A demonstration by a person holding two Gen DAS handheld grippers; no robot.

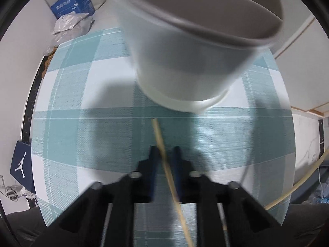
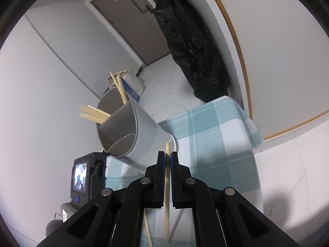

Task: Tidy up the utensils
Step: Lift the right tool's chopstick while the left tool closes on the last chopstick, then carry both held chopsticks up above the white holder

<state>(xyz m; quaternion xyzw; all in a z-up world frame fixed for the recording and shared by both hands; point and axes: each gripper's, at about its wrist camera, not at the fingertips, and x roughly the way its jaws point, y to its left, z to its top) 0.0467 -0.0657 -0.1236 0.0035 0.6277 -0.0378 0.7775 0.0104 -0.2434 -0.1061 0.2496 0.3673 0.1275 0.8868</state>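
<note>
A white utensil holder (image 1: pixel 185 57) with a grey divided inside stands on the checked tablecloth, close ahead and blurred in the left wrist view. In the right wrist view the holder (image 2: pixel 141 135) has several wooden chopsticks (image 2: pixel 94 113) sticking out of it. My left gripper (image 1: pixel 165 151) is shut on one wooden chopstick (image 1: pixel 159 138), its tip just short of the holder's base. My right gripper (image 2: pixel 168 155) is shut on another wooden chopstick (image 2: pixel 167 187), its tip beside the holder's lower wall.
The teal and white checked tablecloth (image 1: pixel 82 127) covers the table (image 2: pixel 216 140). A blue box (image 1: pixel 72 4) and plastic bags (image 1: pixel 70 26) lie beyond the far edge. A black bag (image 2: pixel 191 47) hangs on the wall. The other gripper's black body (image 2: pixel 86 177) sits at the left.
</note>
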